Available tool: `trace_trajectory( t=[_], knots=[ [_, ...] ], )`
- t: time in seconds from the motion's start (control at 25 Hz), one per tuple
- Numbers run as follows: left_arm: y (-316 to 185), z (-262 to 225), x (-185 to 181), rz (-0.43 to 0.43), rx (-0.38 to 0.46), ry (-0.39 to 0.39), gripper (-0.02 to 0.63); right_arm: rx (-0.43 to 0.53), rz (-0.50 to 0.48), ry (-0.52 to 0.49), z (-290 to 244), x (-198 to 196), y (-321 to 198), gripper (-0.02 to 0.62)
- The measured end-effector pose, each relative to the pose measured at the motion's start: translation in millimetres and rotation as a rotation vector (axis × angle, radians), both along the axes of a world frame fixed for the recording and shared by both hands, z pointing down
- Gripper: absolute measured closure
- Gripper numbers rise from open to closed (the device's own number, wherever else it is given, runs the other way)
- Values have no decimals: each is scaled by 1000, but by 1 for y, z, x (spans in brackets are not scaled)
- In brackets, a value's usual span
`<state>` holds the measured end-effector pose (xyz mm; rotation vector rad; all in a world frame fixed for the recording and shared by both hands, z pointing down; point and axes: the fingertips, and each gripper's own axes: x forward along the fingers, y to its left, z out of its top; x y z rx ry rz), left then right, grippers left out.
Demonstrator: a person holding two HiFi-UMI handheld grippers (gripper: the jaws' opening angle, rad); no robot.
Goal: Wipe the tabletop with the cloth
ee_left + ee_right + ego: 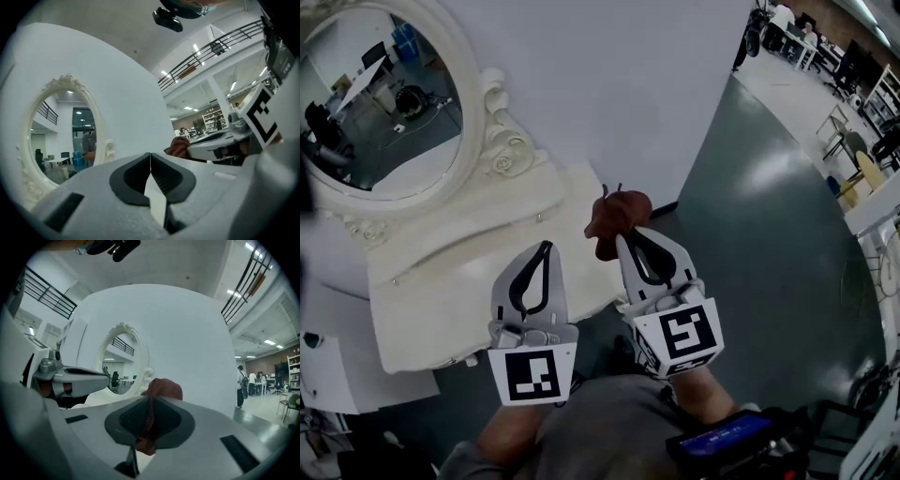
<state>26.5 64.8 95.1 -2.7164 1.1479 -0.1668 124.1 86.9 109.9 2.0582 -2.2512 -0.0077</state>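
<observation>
Right gripper (625, 240) clamps cloth (617, 216) above tabletop's (459, 281) right edge. Left gripper (546, 247) jaws together, empty. Best to lower cloth flat, then sweep edge-to-edge.

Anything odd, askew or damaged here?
Nothing stands out. The right gripper is shut on the bunched reddish cloth near the right edge of the white tabletop; the left gripper is shut and empty. The oval mirror looks intact.

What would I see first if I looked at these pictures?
Probably the reddish-brown cloth, bunched up and pinched in the right gripper near the right edge of the white tabletop. Then the big oval mirror in its curly white frame at upper left. The left gripper is shut and empty.
</observation>
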Motion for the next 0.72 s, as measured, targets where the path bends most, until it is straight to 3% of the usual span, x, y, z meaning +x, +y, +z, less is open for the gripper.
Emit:
trace_trajectory(
  t=[0.24,0.72],
  knots=[
    [-15,2,-84,-104,18,44,591,17,-75,46,7,-82,-12,560],
    [-9,-6,-130,-188,7,105,591,12,-150,68,2,-125,-17,560]
  ],
)
